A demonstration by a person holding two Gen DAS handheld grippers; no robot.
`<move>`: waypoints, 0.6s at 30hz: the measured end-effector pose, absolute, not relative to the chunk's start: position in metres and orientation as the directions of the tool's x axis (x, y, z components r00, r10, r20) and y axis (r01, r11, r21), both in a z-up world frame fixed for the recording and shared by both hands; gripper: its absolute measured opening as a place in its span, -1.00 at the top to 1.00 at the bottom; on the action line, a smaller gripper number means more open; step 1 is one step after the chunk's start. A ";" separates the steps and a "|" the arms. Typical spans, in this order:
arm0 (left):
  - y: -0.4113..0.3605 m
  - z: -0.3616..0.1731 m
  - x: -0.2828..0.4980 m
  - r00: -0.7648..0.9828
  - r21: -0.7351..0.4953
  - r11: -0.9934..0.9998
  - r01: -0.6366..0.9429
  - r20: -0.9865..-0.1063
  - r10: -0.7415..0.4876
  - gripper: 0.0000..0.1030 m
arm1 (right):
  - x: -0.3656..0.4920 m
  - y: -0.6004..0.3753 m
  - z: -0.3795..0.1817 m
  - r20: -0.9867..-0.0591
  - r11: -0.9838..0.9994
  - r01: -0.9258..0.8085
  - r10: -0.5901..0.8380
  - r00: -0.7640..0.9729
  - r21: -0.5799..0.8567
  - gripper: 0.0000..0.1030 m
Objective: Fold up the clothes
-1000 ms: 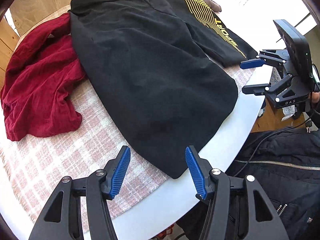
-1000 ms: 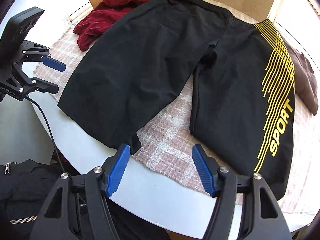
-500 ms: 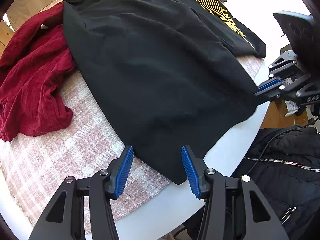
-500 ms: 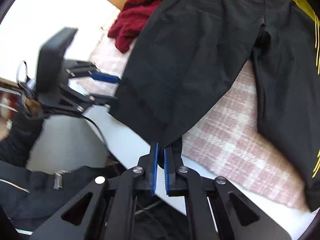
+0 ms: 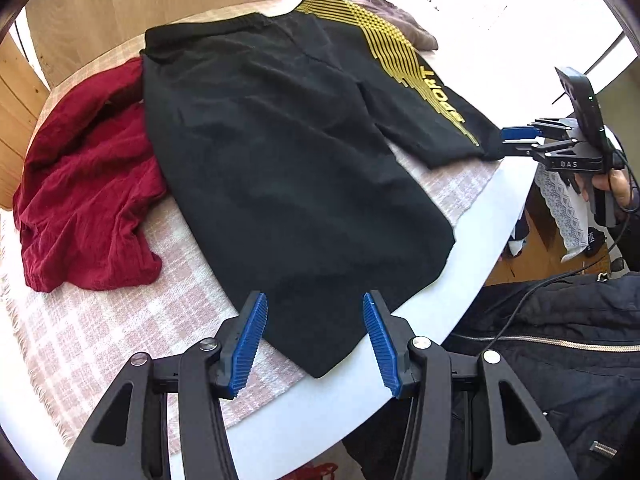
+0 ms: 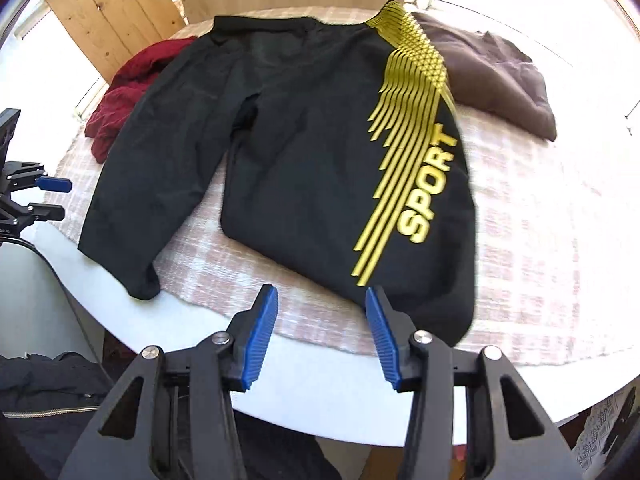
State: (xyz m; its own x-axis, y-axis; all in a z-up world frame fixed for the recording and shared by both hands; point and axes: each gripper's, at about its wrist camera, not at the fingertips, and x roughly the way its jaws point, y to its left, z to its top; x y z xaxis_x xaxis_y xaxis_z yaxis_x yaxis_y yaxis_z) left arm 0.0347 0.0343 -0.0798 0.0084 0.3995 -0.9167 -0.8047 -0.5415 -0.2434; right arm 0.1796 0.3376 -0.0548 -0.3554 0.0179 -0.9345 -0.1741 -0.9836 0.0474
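Observation:
Black sport shorts (image 5: 280, 152) with yellow stripes and the word SPORT lie spread flat on a pink checked cloth on a round white table; they also show in the right wrist view (image 6: 312, 152). My left gripper (image 5: 314, 340) is open, its jaws on either side of the hem corner of the left leg. My right gripper (image 6: 318, 332) is open just before the hem of the striped leg, at the table's near edge. In the left wrist view the right gripper (image 5: 516, 140) shows by that leg's hem. The left gripper (image 6: 48, 200) shows at the left of the right wrist view.
A crumpled dark red garment (image 5: 84, 192) lies left of the shorts. A brown garment (image 6: 496, 72) lies at the back right. Wooden boards (image 6: 120, 12) stand behind the table. The pink checked cloth (image 6: 540, 240) covers most of the white table (image 6: 340, 392). A black jacket (image 5: 560, 340) hangs below the edge.
My right gripper, shut on the hem between the legs half a second ago, has opened and moved right to the striped leg's hem. The left gripper has stayed open at the left leg's corner.

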 end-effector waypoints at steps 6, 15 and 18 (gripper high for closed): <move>0.118 -0.075 0.066 0.070 -0.292 -0.436 -0.851 -0.887 0.457 0.08 | 0.200 0.408 -0.067 -0.956 -0.986 -0.159 0.092 -0.278 -0.049 0.11; 0.220 -0.114 0.084 0.085 -0.329 -0.491 -0.807 -0.886 0.455 0.08 | 0.199 0.436 -0.092 -0.958 -0.998 0.000 -0.055 -0.281 0.057 0.11; 0.236 -0.127 0.084 0.042 -0.276 -0.547 -0.790 -0.915 0.402 0.08 | 0.197 0.442 -0.094 -0.956 -0.997 0.041 -0.079 -0.281 0.070 0.11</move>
State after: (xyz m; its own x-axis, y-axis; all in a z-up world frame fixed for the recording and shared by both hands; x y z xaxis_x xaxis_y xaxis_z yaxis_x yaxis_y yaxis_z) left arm 0.0837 0.2363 -0.1272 0.0419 0.4015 -0.9149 -0.7904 -0.5468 -0.2762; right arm 0.1966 0.4416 -0.0939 -0.2812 -0.0791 -0.9564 0.0411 -0.9967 0.0704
